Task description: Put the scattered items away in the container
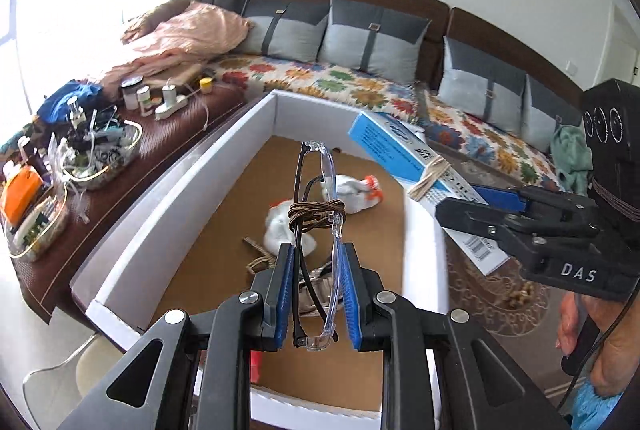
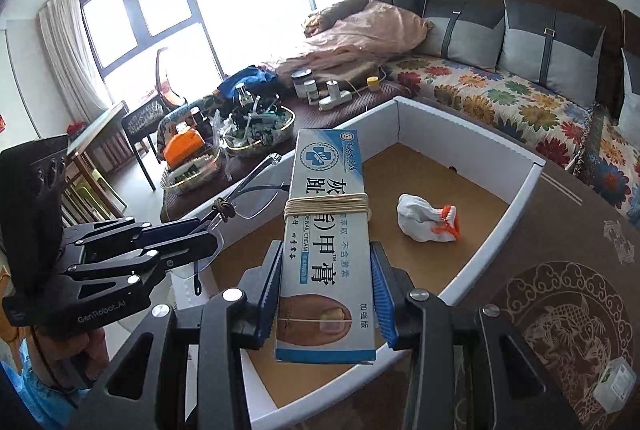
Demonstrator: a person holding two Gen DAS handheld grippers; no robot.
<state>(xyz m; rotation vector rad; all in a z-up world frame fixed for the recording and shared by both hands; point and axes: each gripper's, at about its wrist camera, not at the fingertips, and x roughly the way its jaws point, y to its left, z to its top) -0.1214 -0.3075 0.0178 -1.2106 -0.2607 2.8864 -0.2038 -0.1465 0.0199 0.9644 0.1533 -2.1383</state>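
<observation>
Both loads carried over the open white cardboard box with brown floor (image 2: pixel 516 186), presumably for dropping in. Left hand-held gripper (image 1: pixel 316 294) clamped narrow on clear-lensed, dark-armed glasses bound with brown cord (image 1: pixel 318 198), held upright above the box interior. Right hand-held gripper (image 2: pixel 326 294) set mid-width, pinching a long blue-and-white cream carton wrapped in rubber bands (image 2: pixel 326 230) by its sides. White knit gloves with orange cuffs (image 2: pixel 428 220) already in the box. Small white box (image 2: pixel 614 384) left on the brown patterned tabletop (image 2: pixel 560 310).
</observation>
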